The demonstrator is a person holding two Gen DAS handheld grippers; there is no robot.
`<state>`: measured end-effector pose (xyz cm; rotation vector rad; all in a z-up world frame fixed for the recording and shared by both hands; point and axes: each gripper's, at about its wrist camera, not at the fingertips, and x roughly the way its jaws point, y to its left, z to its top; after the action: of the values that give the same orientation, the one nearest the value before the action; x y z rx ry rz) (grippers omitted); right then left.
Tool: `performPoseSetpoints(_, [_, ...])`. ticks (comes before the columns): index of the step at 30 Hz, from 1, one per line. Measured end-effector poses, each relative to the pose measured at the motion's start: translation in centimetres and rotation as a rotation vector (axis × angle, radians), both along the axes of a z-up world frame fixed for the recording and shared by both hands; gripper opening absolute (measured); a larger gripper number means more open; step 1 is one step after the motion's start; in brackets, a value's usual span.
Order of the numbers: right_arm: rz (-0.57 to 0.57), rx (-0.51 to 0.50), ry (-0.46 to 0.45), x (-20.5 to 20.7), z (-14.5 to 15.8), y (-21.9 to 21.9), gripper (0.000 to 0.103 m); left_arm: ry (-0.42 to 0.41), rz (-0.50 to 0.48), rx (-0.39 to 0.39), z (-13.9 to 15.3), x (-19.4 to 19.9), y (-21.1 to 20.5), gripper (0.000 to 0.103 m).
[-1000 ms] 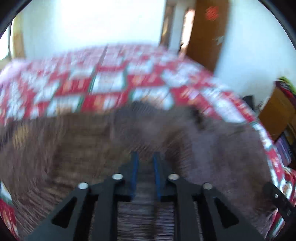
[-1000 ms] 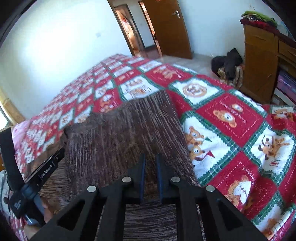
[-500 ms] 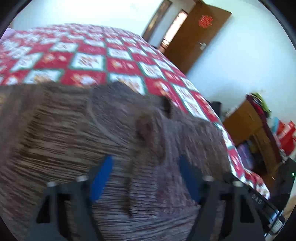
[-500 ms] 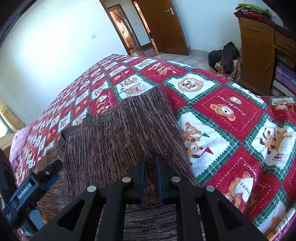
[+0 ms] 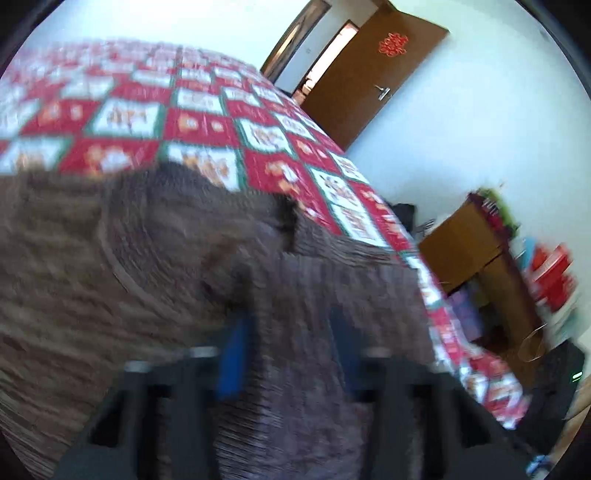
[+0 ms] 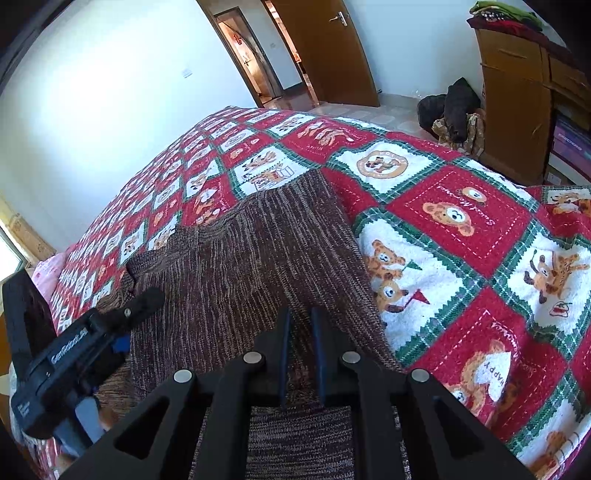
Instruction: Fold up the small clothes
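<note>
Sweater (image 6: pixel 240 280) — our right gripper (image 6: pixel 300 315) pinches its near edge, and the left gripper (image 5: pixel 290 325) has just been closing on a fold. If either bite is thin, the knit slips out mid-fold.

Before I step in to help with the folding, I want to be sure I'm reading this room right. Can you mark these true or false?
1. The right gripper is shut on the brown knit garment. True.
2. The garment lies on a plain blue sheet. False: it lies on a red, white and green teddy-bear quilt.
3. Folded clothes are stacked on top of the wooden cabinet. True.
4. The dark bundle sits on the bed. False: it lies on the floor beside the cabinet.
</note>
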<state>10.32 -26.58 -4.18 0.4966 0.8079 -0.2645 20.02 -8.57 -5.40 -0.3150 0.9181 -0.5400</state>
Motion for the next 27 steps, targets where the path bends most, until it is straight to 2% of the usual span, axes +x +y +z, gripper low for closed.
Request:
performPoseSetpoints(1, [0.001, 0.001, 0.0, 0.1, 0.0, 0.0, 0.012, -0.017, 0.0, 0.027, 0.2, 0.1, 0.1, 0.008])
performPoseSetpoints(4, [0.003, 0.012, -0.002, 0.1, -0.1, -0.1, 0.012, -0.063, 0.059, 0.027, 1.0, -0.3, 2.0, 0.009])
performPoseSetpoints(5, [0.004, 0.01, -0.001, 0.1, -0.1, -0.1, 0.012, -0.097, 0.098, 0.07, 1.5, -0.6, 2.7, 0.013])
performPoseSetpoints(6, [0.003, 0.008, 0.0, 0.1, -0.1, 0.0, 0.012, -0.124, 0.13, 0.115, 1.6, -0.4, 2.9, 0.014])
performPoseSetpoints(8, [0.003, 0.006, 0.001, 0.1, -0.1, -0.1, 0.012, -0.213, 0.242, 0.358, 2.0, -0.4, 3.0, 0.016])
performPoseSetpoints(10, [0.004, 0.004, -0.003, 0.1, 0.0, 0.0, 0.012, -0.242, 0.247, 0.438, 2.0, -0.4, 3.3, 0.026])
performPoseSetpoints(12, [0.016, -0.001, -0.02, 0.0, 0.3, 0.2, 0.012, -0.229, 0.229, 0.4, 2.2, -0.8, 4.1, 0.045])
performPoseSetpoints(14, [0.051, -0.012, -0.043, -0.1, 0.6, 0.8, 0.012, -0.2, 0.188, 0.388, 2.1, -1.6, 4.4, 0.056])
performPoseSetpoints(15, [0.074, -0.027, -0.054, -0.1, 0.9, 1.2, 0.012, -0.181, 0.167, 0.374, 1.9, -2.0, 4.4, 0.057])
performPoseSetpoints(18, [0.106, -0.066, -0.051, 0.2, 1.2, 2.2, 0.012, -0.087, 0.116, 0.291, 0.7, -3.5, 5.0, 0.057])
performPoseSetpoints(21, [0.093, -0.044, -0.018, 0.6, 0.6, 1.8, 0.012, 0.009, 0.087, 0.211, -0.7, -4.6, 4.7, 0.057])
performPoseSetpoints(23, [0.067, -0.003, -0.006, 0.6, 0.1, 1.0, 0.012, -0.037, 0.082, 0.254, -0.5, -5.6, 3.7, 0.056])
performPoseSetpoints(25, [0.056, 0.017, -0.012, 0.4, 0.0, 0.6, 0.012, -0.038, 0.044, 0.279, -0.3, -5.8, 2.4, 0.053])
performPoseSetpoints(26, [0.057, 0.014, -0.011, 0.4, 0.0, 0.7, 0.012, -0.036, 0.024, 0.257, -0.1, -5.9, 2.0, 0.045])
performPoseSetpoints(27, [0.064, 0.006, -0.007, 0.5, 0.0, 0.8, 0.012, -0.031, 0.012, 0.239, 0.1, -5.9, 1.9, 0.032])
